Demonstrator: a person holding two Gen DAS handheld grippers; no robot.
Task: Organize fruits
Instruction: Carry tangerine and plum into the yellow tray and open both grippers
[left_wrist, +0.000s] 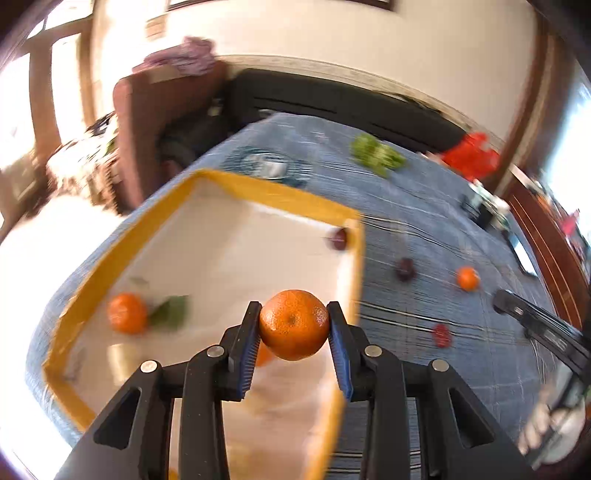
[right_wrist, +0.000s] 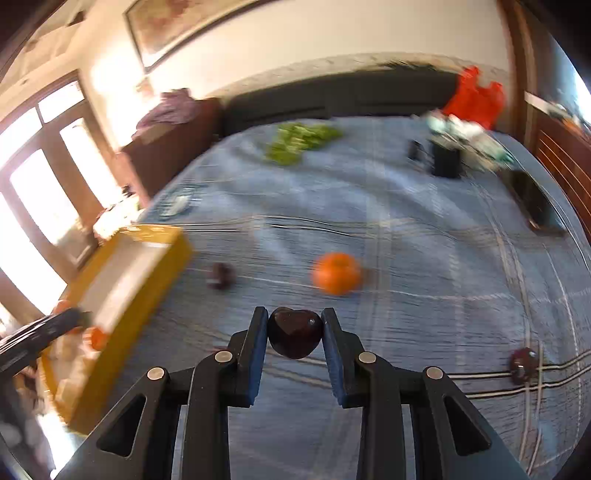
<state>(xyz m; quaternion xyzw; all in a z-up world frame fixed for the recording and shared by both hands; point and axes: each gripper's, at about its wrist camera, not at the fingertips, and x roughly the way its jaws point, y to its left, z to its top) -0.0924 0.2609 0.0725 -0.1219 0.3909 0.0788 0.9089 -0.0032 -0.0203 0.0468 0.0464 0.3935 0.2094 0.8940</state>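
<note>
Left gripper (left_wrist: 293, 325): fingers clamped on a mandarin (left_wrist: 294, 324), held above the near right rim of the yellow-edged box (left_wrist: 280, 195).
Box contents: a leafed mandarin (left_wrist: 127, 313); a dark fruit (left_wrist: 339, 238) against the right wall.
Right gripper (right_wrist: 294, 334): closed on a dark plum (right_wrist: 294, 333), over bare blue bedspread (right_wrist: 424, 240).
Right view only: loose orange (right_wrist: 337, 273) ahead, dark fruits (right_wrist: 220, 275) beside the box and far right (right_wrist: 523, 363); open cloth between them.
</note>
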